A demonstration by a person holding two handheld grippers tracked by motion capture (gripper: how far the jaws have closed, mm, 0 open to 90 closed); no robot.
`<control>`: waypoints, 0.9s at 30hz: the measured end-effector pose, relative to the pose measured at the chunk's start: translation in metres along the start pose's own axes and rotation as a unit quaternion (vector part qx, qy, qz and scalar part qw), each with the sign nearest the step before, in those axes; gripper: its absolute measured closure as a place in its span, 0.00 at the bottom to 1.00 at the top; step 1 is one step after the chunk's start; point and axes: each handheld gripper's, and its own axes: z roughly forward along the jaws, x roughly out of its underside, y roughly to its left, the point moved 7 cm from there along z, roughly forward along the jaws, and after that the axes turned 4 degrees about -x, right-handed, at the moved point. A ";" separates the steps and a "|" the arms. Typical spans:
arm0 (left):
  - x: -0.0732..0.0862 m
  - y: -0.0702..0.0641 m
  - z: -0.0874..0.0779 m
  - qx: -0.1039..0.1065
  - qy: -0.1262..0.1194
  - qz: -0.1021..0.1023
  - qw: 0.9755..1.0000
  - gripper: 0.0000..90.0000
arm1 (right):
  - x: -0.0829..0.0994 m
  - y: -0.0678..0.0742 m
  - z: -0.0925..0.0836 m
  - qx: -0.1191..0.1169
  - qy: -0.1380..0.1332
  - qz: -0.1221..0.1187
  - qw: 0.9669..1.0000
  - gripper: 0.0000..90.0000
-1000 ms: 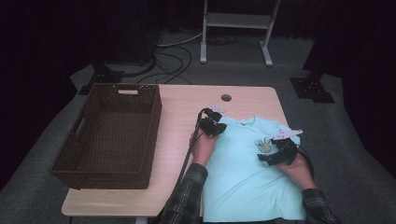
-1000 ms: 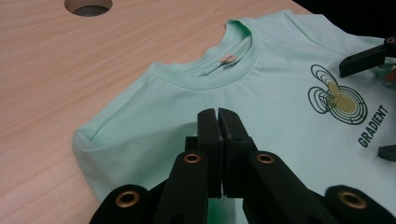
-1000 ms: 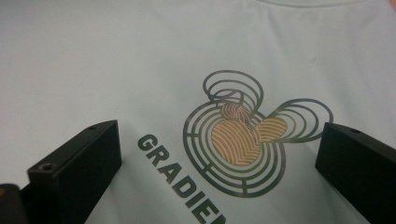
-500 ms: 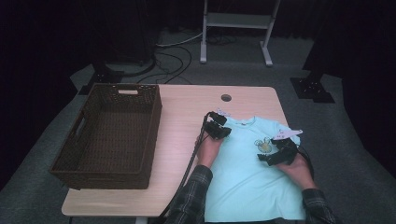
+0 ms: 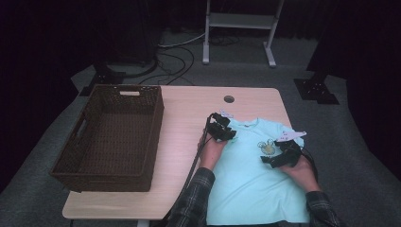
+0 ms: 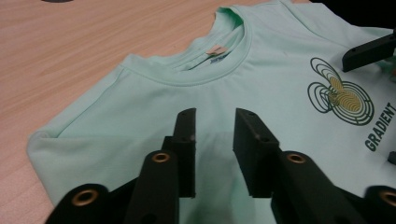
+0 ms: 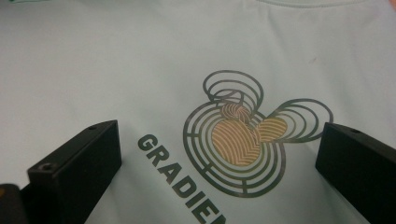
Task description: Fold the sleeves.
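A mint-green T-shirt (image 5: 255,184) lies flat, front up, on the right part of the wooden table (image 5: 189,109). My left gripper (image 5: 222,130) hovers over the shirt's shoulder (image 6: 154,102), just below the collar (image 6: 205,70). Its jaws (image 6: 215,126) have just been opening and stand a little apart, with nothing between them. My right gripper (image 5: 279,156) is open wide over the chest print (image 7: 243,149), a ringed mouse-head shape with lettering below it. Its two jaws (image 7: 219,135) stand on either side of the print, and the fabric (image 7: 93,60) lies flat beneath.
A large dark wicker basket (image 5: 156,127) with nothing in it stands on the left half of the table. A cable hole (image 5: 229,99) sits near the far edge. Cables trail from both grippers towards the person. A metal stand (image 5: 236,28) is on the floor beyond.
My left hand has shifted slightly to the right, from the shirt's shoulder edge towards the collar. The right hand has stayed where it was.
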 end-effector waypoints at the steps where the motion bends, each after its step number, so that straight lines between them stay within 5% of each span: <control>1: 0.000 -0.001 0.000 -0.003 -0.001 0.001 1.000 0.67 | 0.000 0.000 0.000 0.000 0.000 -0.001 1.000 0.00; 14: 0.009 -0.015 0.004 -0.033 0.014 0.035 0.999 0.02 | 0.000 0.000 0.000 0.000 0.000 0.001 1.000 0.00; 22: 0.018 -0.030 0.004 -0.028 -0.001 0.052 0.998 0.00 | 0.000 0.000 0.000 0.000 0.000 0.001 1.000 0.00; 27: 0.026 -0.036 0.011 -0.030 0.020 0.071 0.997 0.00 | 0.000 0.000 0.000 0.000 0.000 0.001 1.000 0.00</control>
